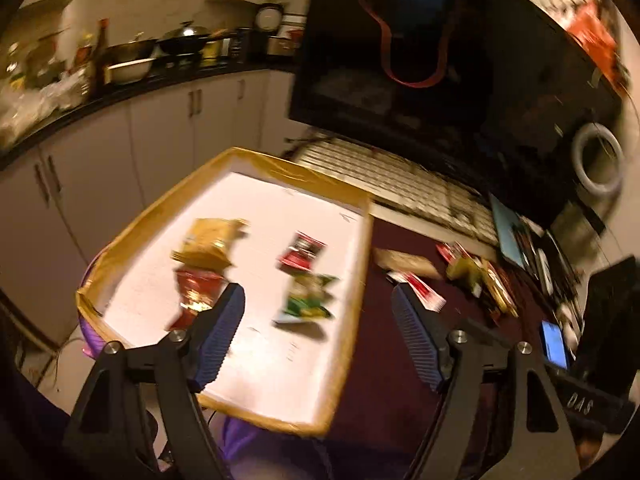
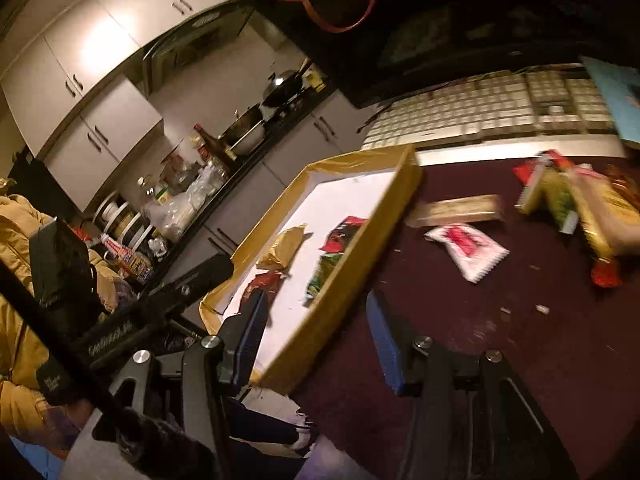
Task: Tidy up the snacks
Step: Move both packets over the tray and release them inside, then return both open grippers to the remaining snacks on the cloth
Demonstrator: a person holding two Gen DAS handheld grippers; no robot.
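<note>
Your left gripper point(image 1: 318, 312) stands wide open and holds nothing; its blue pads point(image 1: 222, 336) hang above the near part of the tray point(image 1: 352, 280). Your right gripper point(image 2: 316, 322) is also spread wide and empty, straddling the tray's right wall above the dark red table point(image 2: 500, 340). Both views are motion-blurred, so no printing on any packet can be read. Four packets lie inside the tray: a gold packet point(image 1: 208, 242) at the far left, a dark red packet point(image 1: 196, 292) touching its near edge and partly hidden behind the left pad, a red packet point(image 1: 302, 254) toward the centre, and a green packet point(image 1: 310, 300) just in front of it. In the right view the tray wall cuts off the green packet and part of the red one. Outside the tray, on the table, a red-and-white packet point(image 2: 468, 250) lies flat beside a tan box point(image 2: 456, 210). Farther right, a heap of snacks point(image 2: 576, 208) overlaps so much that you cannot separate its items. A keyboard point(image 2: 480, 112) lies beyond, its right end covered.
</note>
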